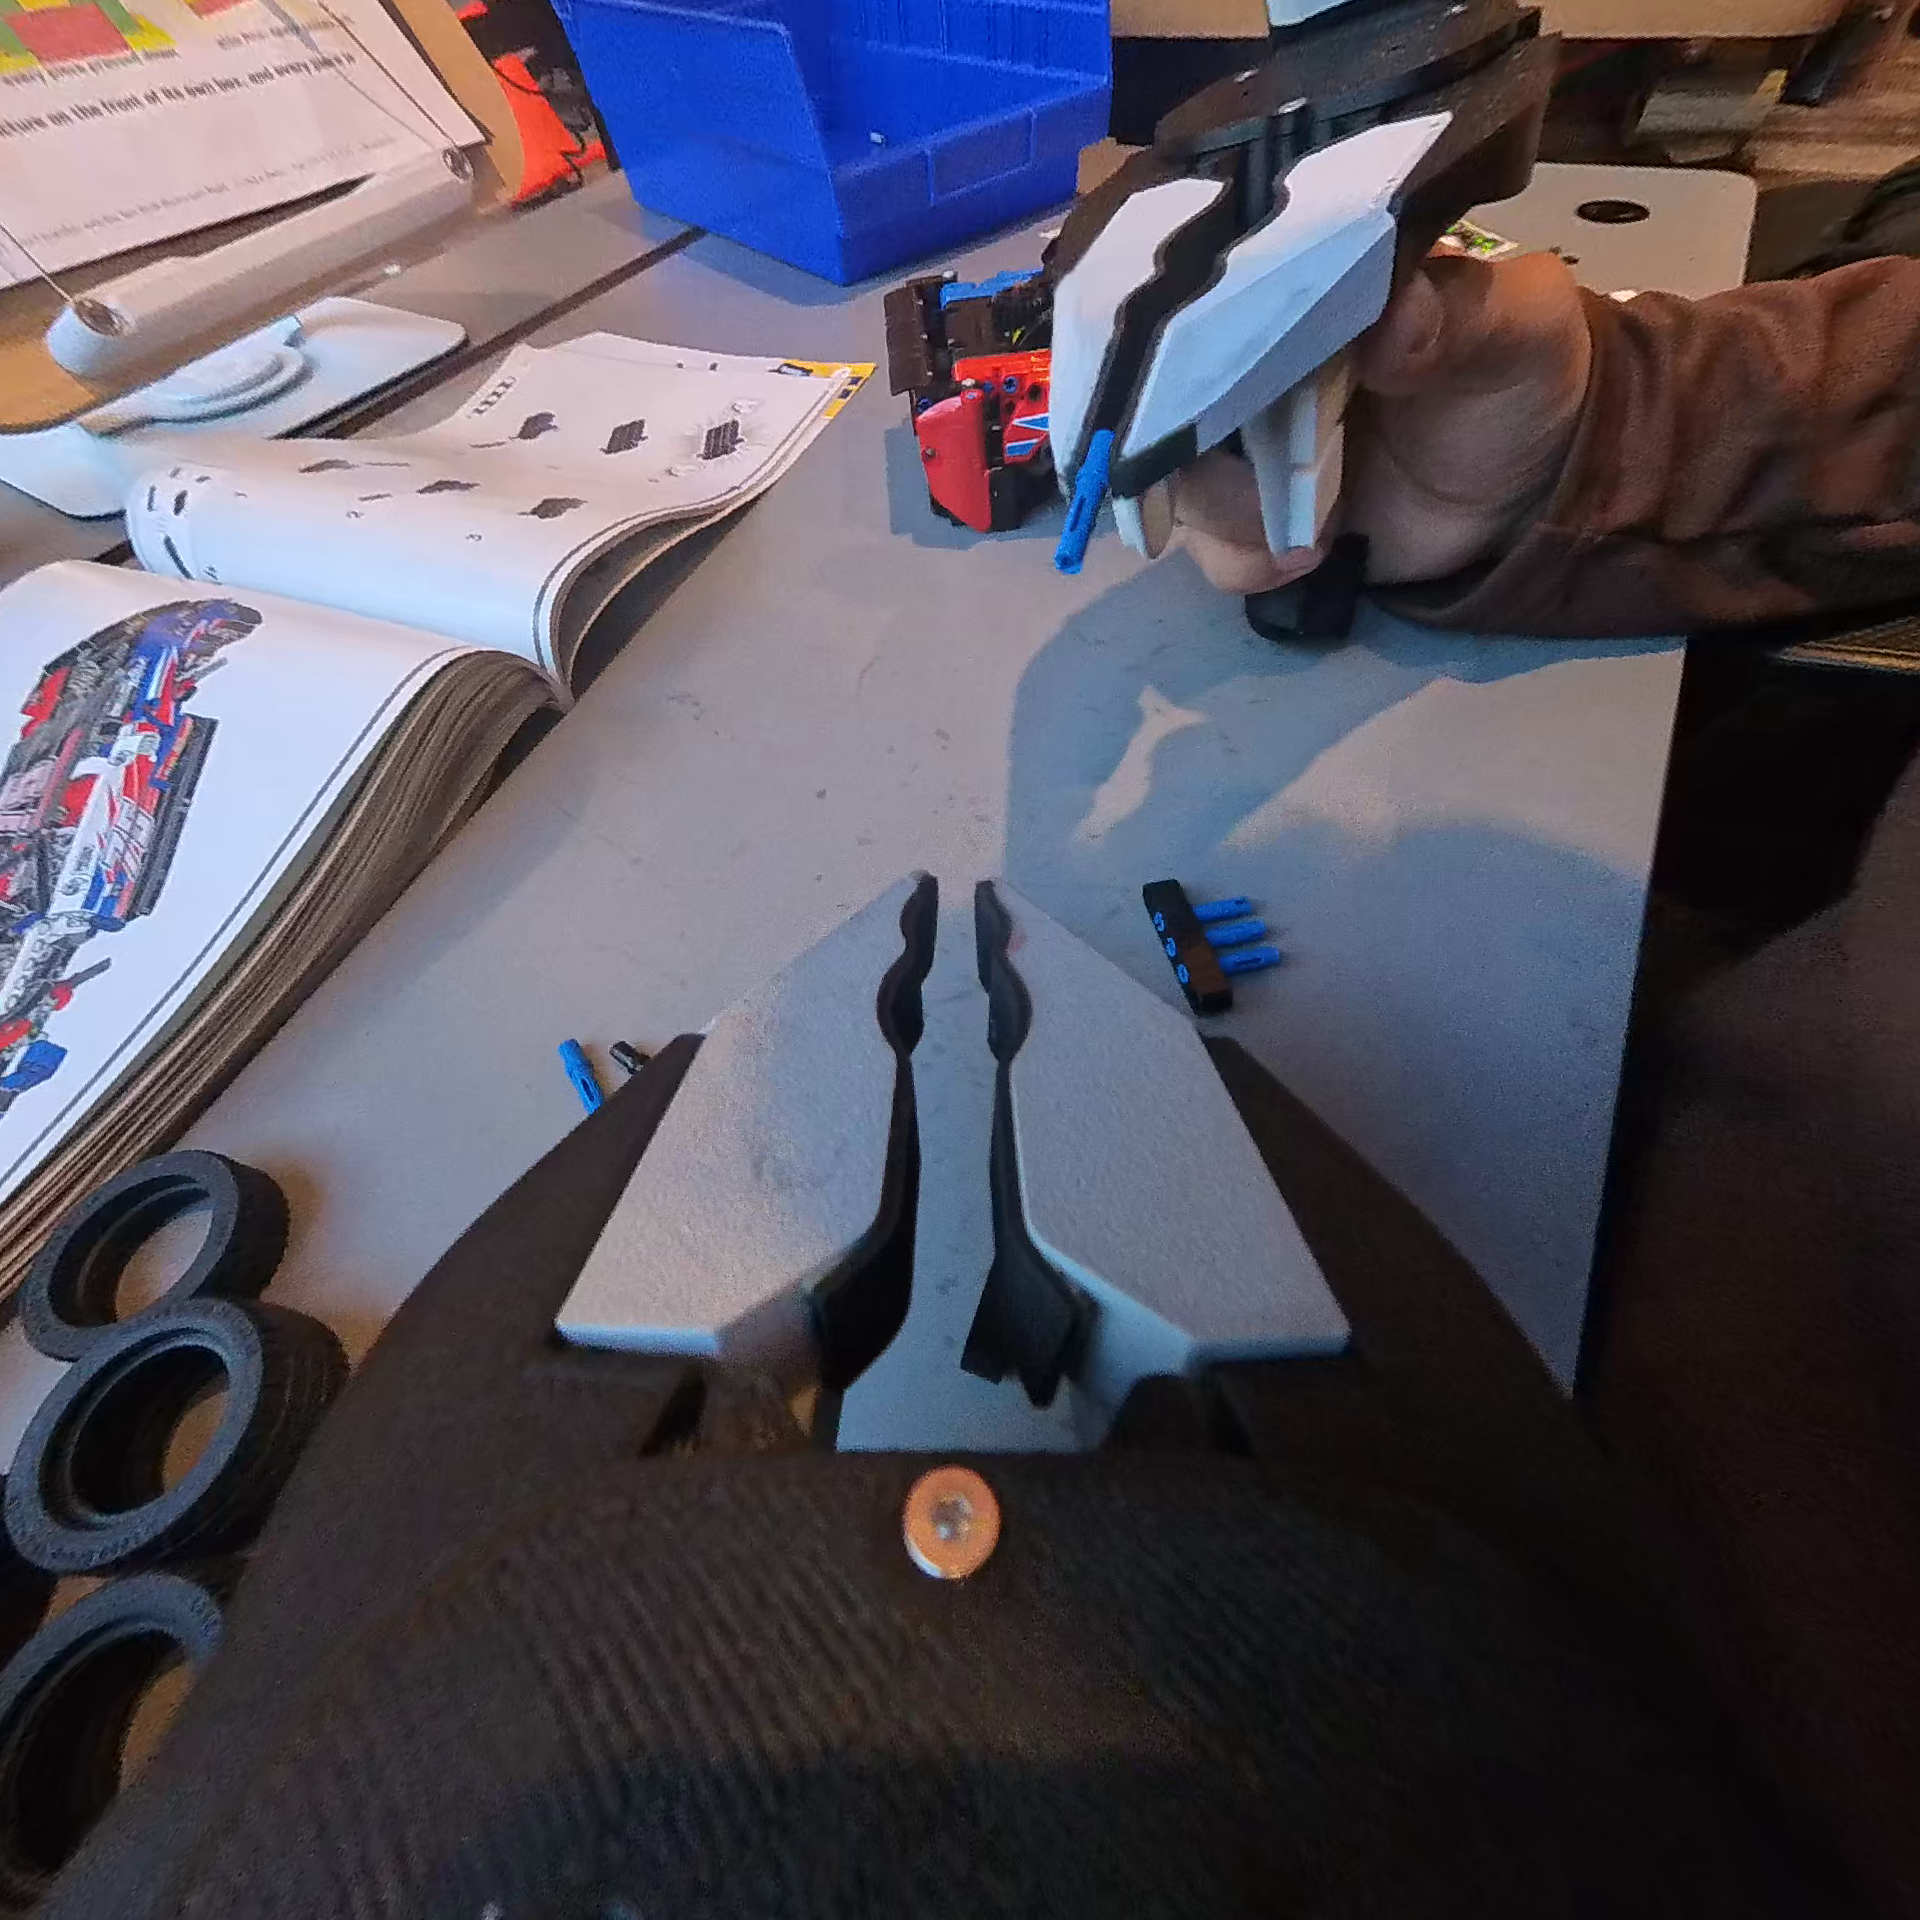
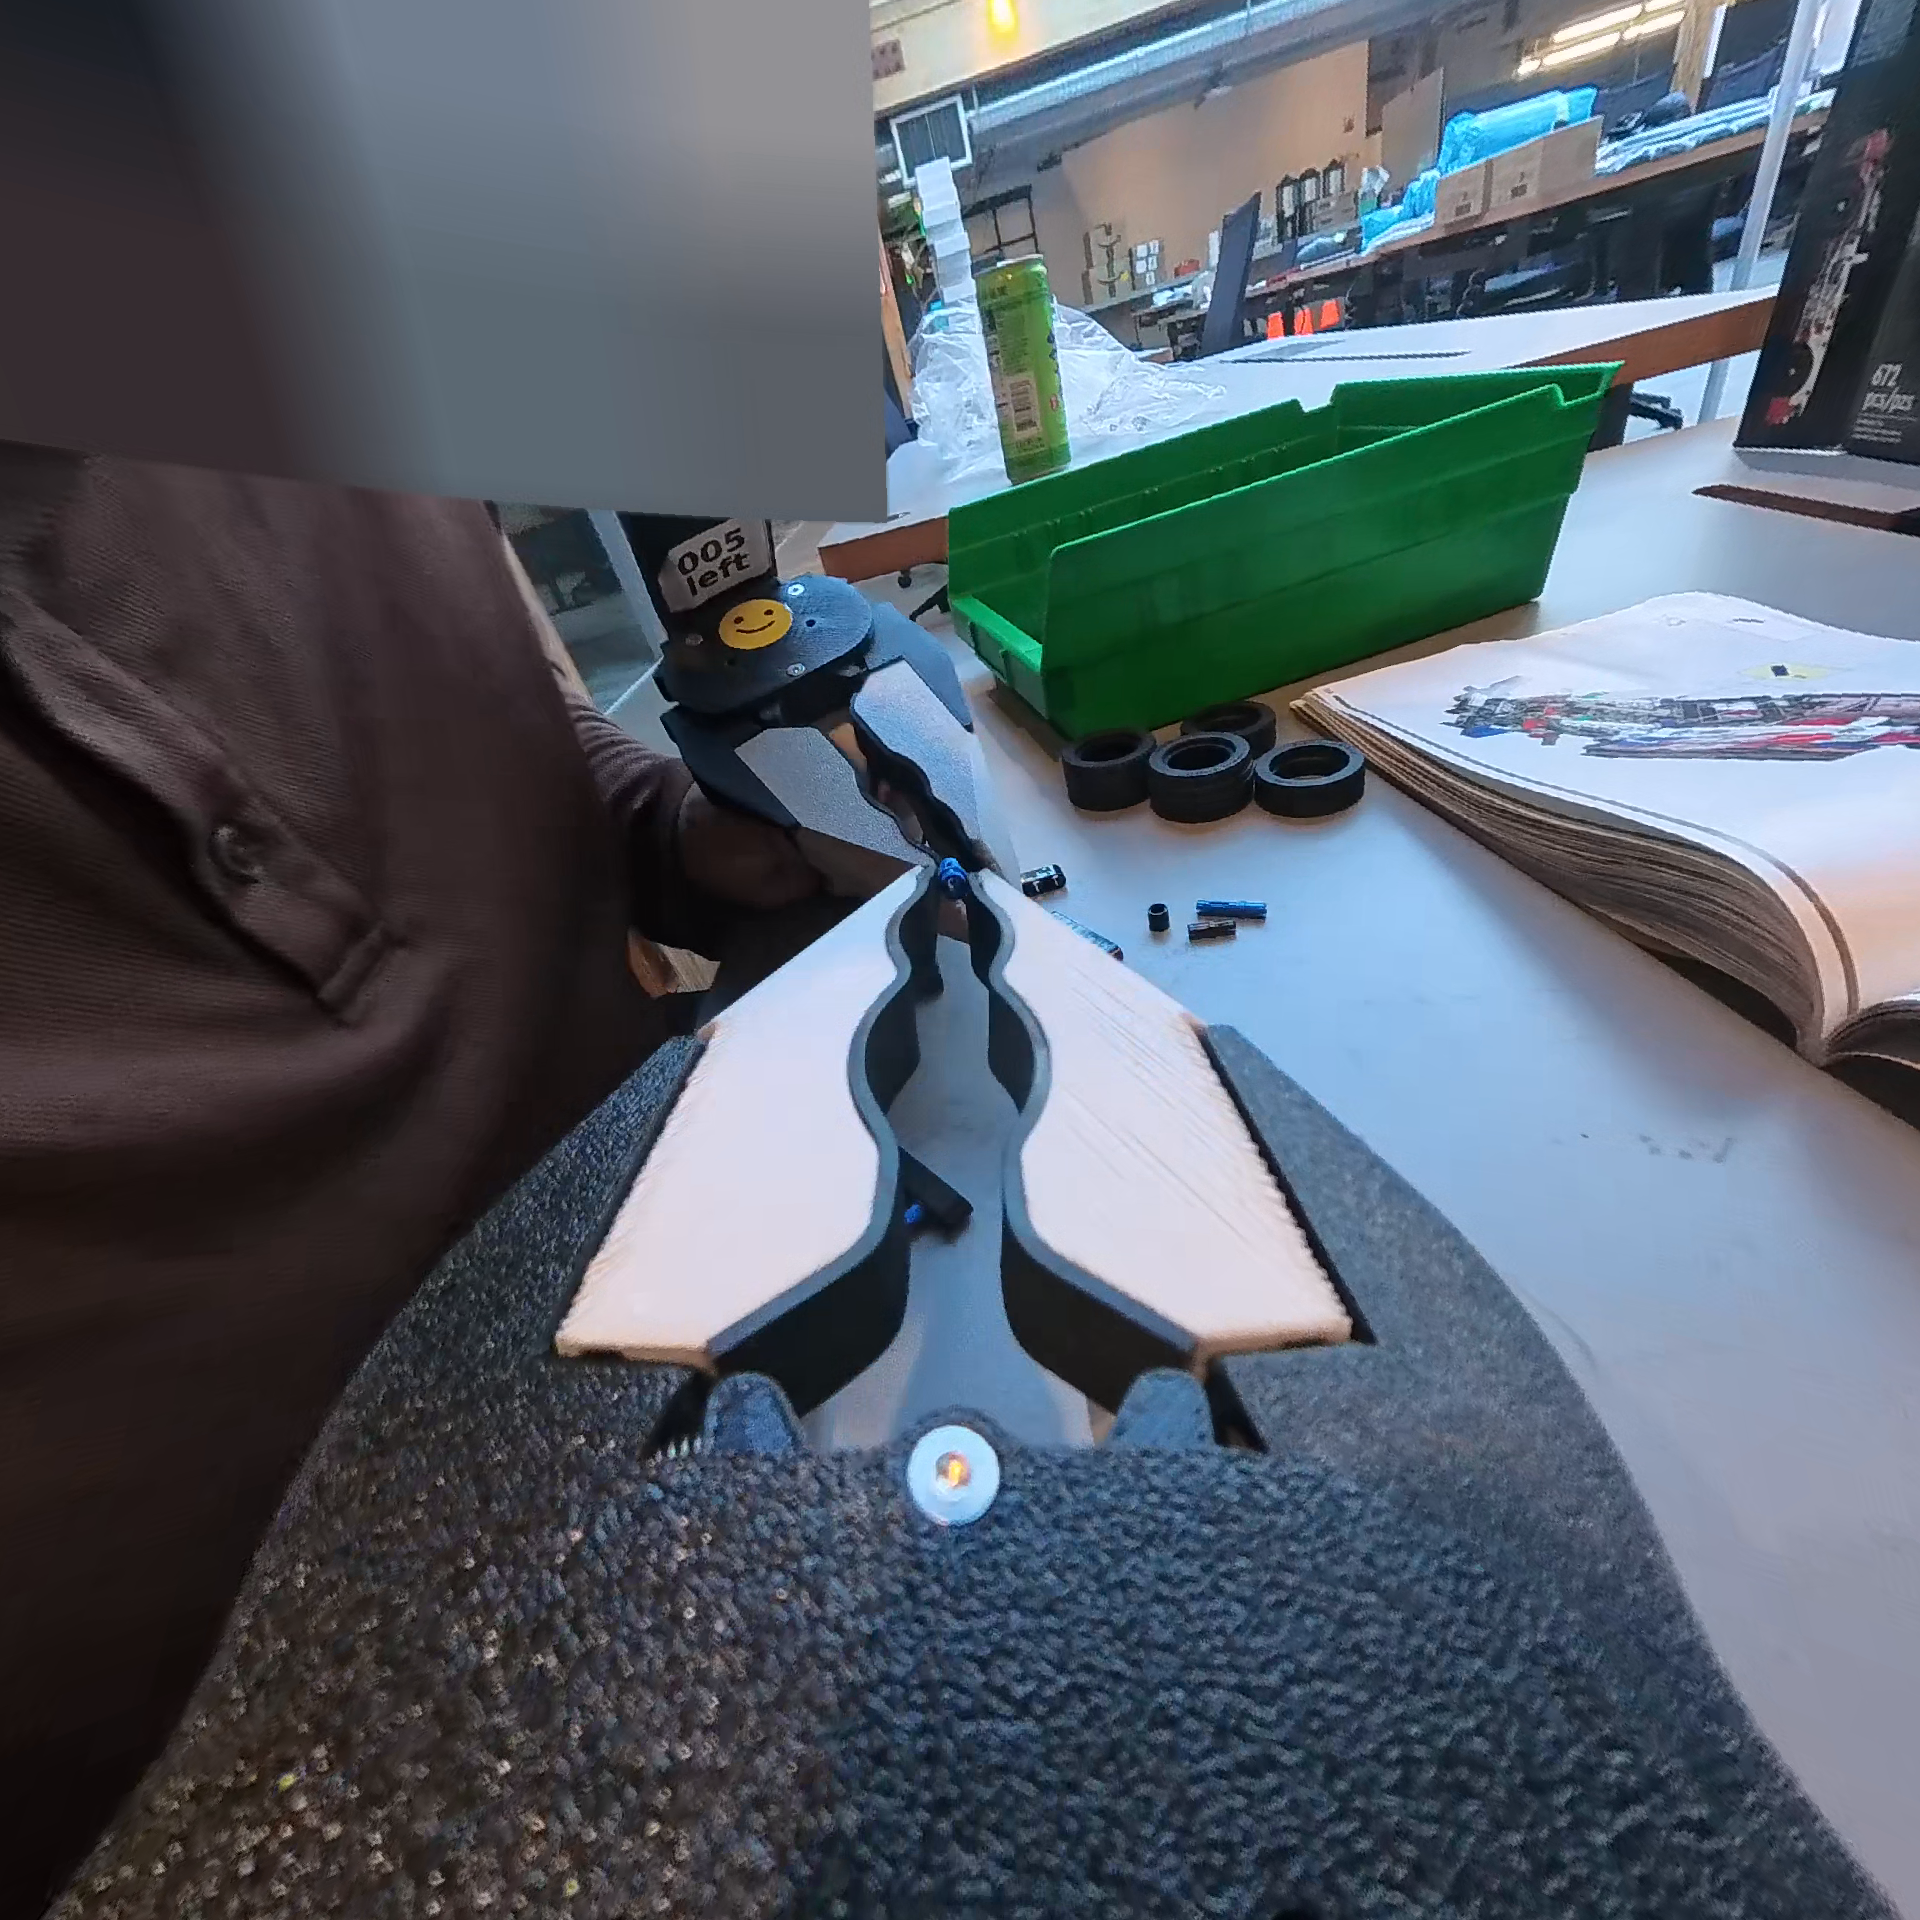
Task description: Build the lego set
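Note:
My right gripper (image 2: 950, 881) is shut on a blue pin (image 2: 948, 876), held in the air; the left wrist view shows the gripper (image 1: 1091, 488) with the pin (image 1: 1084, 501) sticking down from its tips. A black beam with three blue pins (image 1: 1195, 945) lies on the grey table (image 1: 831, 748), right of my left gripper (image 1: 956, 896). That gripper is empty, its jaws a narrow gap apart, low over the table. The beam shows below my right fingers (image 2: 935, 1200). A part-built red, blue and black model (image 1: 977, 416) stands behind.
An open instruction book (image 1: 312, 727) and black tyres (image 1: 135, 1351) lie to the left. A loose blue pin (image 1: 577, 1070) and black pin (image 1: 627, 1055) lie near. A blue bin (image 1: 831, 125) stands at the back. A green bin (image 2: 1299, 551) and green can (image 2: 1023, 364) stand beyond. The table edge (image 1: 1662, 935) is right. My hands' fingertips stand some 7 centimeters from each other.

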`<action>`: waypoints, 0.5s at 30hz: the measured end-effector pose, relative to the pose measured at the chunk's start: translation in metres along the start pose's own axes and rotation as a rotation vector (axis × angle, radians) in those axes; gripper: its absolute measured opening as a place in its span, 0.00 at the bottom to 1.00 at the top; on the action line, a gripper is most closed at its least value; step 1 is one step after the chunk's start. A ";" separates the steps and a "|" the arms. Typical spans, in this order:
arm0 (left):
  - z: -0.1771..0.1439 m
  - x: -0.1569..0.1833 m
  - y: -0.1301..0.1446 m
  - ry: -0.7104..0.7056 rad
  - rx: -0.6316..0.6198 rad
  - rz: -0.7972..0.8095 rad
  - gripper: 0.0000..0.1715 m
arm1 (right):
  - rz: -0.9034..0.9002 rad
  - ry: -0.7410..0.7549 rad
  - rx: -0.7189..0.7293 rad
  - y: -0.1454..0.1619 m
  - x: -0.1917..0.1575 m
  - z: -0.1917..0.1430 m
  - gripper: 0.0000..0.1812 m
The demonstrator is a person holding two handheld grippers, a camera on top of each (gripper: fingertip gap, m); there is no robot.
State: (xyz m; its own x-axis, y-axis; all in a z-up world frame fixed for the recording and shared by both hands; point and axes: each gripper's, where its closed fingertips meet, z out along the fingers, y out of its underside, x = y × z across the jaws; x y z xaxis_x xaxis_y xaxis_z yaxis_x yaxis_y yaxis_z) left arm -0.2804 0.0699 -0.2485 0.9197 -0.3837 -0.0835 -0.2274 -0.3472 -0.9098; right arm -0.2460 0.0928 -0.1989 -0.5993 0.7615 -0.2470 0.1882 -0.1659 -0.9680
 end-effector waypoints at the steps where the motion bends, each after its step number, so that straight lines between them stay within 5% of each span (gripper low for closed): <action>1: -0.001 0.000 0.000 -0.006 0.004 0.007 0.03 | -0.005 -0.001 0.001 0.000 -0.001 0.000 0.02; 15: -0.015 -0.004 0.008 -0.097 -0.018 0.104 0.01 | -0.071 0.074 -0.011 0.002 0.002 -0.010 0.03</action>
State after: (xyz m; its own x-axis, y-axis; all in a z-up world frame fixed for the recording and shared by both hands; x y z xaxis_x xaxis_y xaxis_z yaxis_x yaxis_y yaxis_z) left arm -0.2906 0.0559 -0.2495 0.9173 -0.3342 -0.2166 -0.3279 -0.3253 -0.8869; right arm -0.2389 0.0999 -0.2009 -0.5522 0.8154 -0.1740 0.1568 -0.1034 -0.9822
